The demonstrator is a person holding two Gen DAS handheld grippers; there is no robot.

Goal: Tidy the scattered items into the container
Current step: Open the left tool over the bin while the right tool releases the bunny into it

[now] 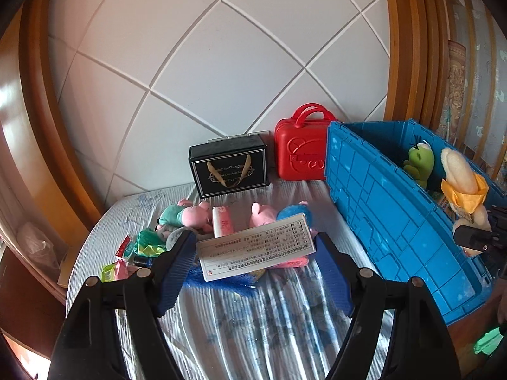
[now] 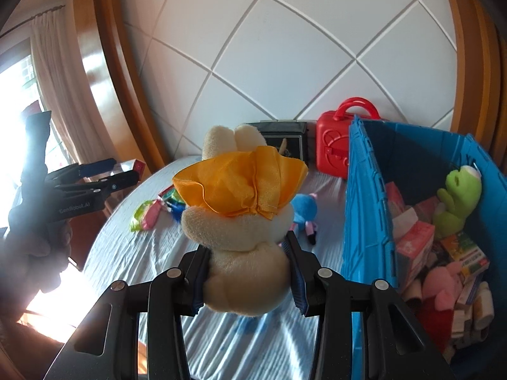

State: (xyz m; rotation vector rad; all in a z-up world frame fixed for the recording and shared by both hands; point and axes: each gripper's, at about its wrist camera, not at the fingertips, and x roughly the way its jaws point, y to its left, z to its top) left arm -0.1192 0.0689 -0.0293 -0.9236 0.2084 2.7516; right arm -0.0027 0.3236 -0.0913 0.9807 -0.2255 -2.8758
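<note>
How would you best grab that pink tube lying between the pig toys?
Probably across the middle of the pink tube, coming down from above. It lies flat on the bedsheet with its long sides partly clear, though the pig plush sits close on its left, so the jaws should straddle its narrow width.

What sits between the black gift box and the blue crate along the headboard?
A red toy suitcase stands between the black gift box and the blue crate, close against the crate's wall. The left wrist view shows it best.

A home bedroom — bed (image 1: 253, 316), padded headboard (image 1: 221, 63), curtained window (image 2: 47, 79).
</note>
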